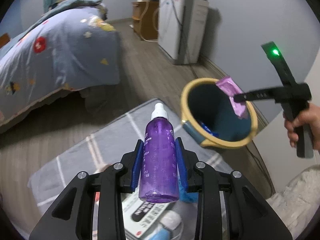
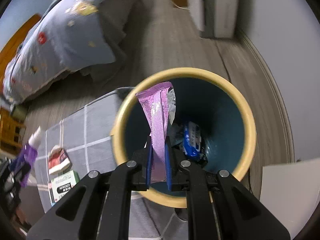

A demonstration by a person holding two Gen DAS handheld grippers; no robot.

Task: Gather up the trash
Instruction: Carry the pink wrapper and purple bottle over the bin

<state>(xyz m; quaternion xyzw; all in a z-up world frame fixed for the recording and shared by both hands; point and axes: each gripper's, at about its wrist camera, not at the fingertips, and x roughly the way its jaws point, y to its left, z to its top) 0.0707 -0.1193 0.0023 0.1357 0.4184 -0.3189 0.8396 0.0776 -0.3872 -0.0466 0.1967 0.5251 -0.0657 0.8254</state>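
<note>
My left gripper (image 1: 159,143) is shut on a purple bottle (image 1: 159,160) with a white cap, held above a grey checked mat (image 1: 112,140). My right gripper (image 2: 158,140) is shut on a pink wrapper (image 2: 157,118) and holds it over the mouth of a teal bin with a yellow rim (image 2: 248,120). The bin (image 1: 200,140) stands right of the mat. A blue wrapper (image 2: 192,139) lies inside it. The right gripper (image 1: 239,98) with the pink wrapper (image 1: 233,97) also shows in the left wrist view. The bottle (image 2: 26,156) shows at the left of the right wrist view.
A white box with black print (image 2: 62,186) and a red and white packet (image 2: 58,158) lie on the mat. A bed with a blue quilt (image 1: 52,54) stands at the left. A white appliance (image 1: 180,28) and a wooden cabinet (image 1: 144,18) stand by the far wall.
</note>
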